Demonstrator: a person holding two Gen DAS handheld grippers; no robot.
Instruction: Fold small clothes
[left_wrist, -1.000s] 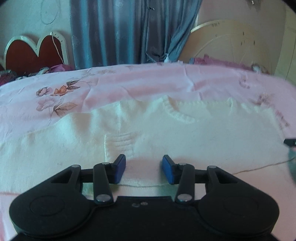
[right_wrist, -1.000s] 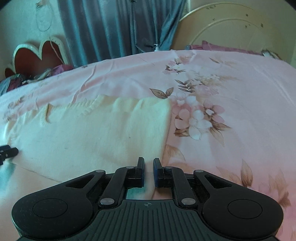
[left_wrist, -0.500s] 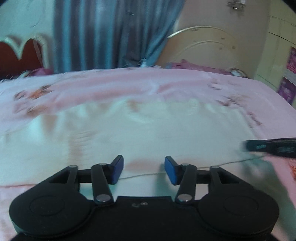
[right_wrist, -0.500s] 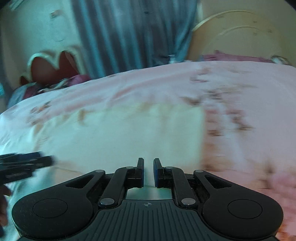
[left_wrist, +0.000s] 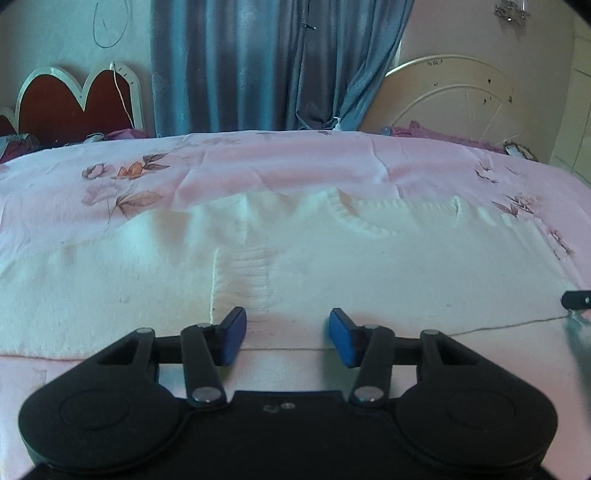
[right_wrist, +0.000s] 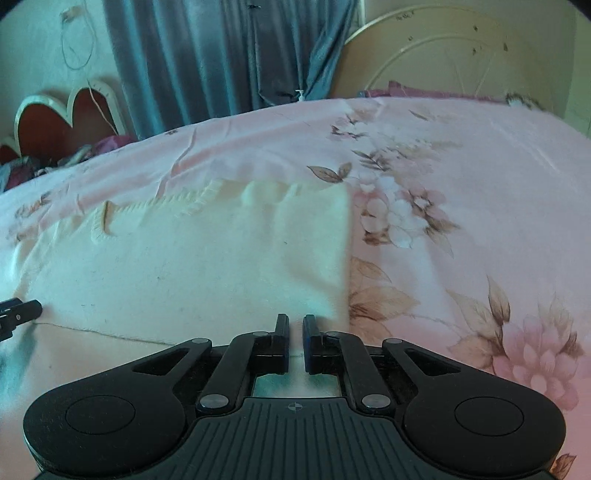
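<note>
A cream knitted sweater lies flat on the pink bed, neckline away from me, with a sleeve folded across its front. My left gripper hovers over the near hem. Its blue pads are apart and closing, with nothing pinched between them. My right gripper sits at the sweater's near right corner. Only a thin slit is left between its closing jaws, and the hem shows through the slit. I see no cloth lifted. Each view catches the other gripper's tip at its edge, the right gripper and the left gripper.
A pink floral bedsheet covers the bed. A loose thread trails from the hem. Behind the bed hang blue curtains, with a red heart-shaped board on the left and a round cream headboard on the right.
Both views blurred sideways half a second ago and have settled back to nearly the earlier framing. The left jaws stand slightly wider than a second ago. The right slit is a bit narrower.
</note>
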